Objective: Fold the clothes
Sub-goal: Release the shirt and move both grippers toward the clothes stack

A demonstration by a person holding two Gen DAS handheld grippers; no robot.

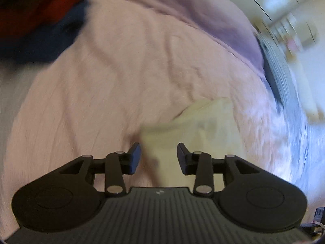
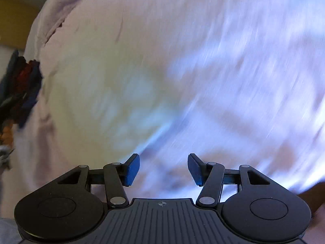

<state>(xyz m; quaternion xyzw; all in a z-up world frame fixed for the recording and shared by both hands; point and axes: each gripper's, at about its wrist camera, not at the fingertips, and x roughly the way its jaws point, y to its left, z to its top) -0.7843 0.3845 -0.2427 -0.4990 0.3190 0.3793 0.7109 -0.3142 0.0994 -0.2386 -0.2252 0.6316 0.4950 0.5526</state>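
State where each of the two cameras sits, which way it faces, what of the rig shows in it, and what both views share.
Left wrist: sits on the left gripper, looking steeply down along its open fingers at a cream garment lying on the pink sheet; only the gripper shows, no hand.
Right wrist: sits on the right gripper, also facing down, at blurred pink sheet and pale cloth; open fingers show, no hand.
Shared: the pink sheet and the red-and-navy clothes pile at left.
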